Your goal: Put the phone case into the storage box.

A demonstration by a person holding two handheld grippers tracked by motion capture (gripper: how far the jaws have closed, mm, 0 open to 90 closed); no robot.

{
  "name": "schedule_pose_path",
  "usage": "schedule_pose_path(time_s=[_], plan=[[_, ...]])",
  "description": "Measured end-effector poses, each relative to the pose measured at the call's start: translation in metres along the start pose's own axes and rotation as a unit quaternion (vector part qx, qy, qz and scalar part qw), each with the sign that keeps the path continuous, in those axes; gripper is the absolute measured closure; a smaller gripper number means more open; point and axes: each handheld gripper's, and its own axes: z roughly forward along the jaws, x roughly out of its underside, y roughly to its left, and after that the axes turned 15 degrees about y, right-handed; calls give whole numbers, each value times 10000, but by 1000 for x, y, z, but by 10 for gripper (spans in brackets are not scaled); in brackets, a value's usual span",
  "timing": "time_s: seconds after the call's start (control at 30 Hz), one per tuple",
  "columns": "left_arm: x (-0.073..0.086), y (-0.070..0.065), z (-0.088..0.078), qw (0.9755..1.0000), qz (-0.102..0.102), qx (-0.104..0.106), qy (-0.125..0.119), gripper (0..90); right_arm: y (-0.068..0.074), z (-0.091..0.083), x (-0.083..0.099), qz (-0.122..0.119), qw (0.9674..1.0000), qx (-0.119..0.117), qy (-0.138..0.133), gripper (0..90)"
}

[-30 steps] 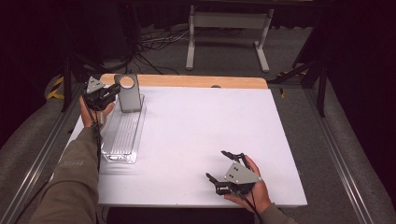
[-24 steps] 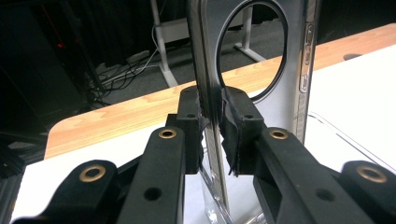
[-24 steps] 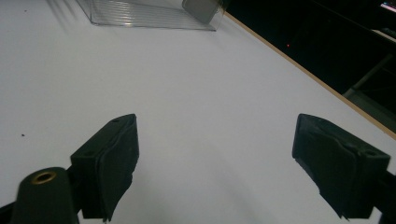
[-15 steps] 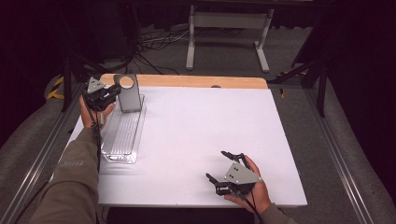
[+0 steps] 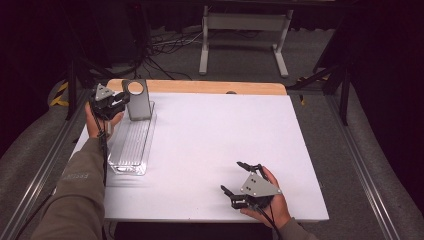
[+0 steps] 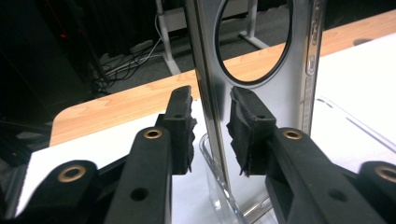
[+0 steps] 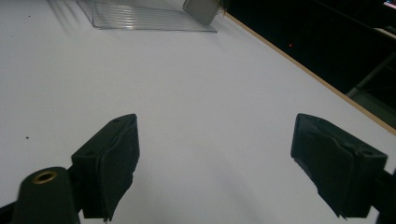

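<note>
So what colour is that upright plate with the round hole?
Shiny silver-grey metal plate, standing in a clear tray; clearest in the left gripper view.

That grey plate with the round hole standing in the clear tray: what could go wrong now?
The left gripper has just been opening, its pads no longer pressing the upright metal plate between them. Freed, the thin plate might tip over in the clear tray. Pulling the gripper away crookedly could also knock it, since the fingers sit close on both sides.

Your left tongs point(image 5: 121, 101), held far out on an extended forearm, have just been opening, jaws slightly parted. Your right tongs point(image 5: 241, 176) rest low and near you, jaws spread wide.
</note>
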Motion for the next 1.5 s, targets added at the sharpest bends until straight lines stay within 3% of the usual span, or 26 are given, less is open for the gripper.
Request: schedule_pose_path(time_s=[0.43, 0.83, 0.93, 0.97, 1.27, 1.5], plan=[[6, 4, -12, 9998, 44, -169, -54, 608, -2, -2, 0, 31, 10000, 29, -45, 162], [10, 1, -26, 9996, 73, -151, -213, 549, -3, -3, -1, 55, 9999, 71, -91, 163], [10, -1, -29, 9996, 128, -117, -236, 538, -3, -4, -1, 61, 9999, 75, -100, 162], [9, -3, -33, 9993, 277, -74, -223, 524, -3, -4, -1, 69, 9999, 68, -111, 162], [7, -7, -50, 9987, 273, 48, -433, 469, -3, -4, -1, 80, 9999, 86, -96, 162], [16, -17, -63, 9979, 365, 153, -506, 395, -2, -4, -2, 66, 9999, 96, -100, 162]])
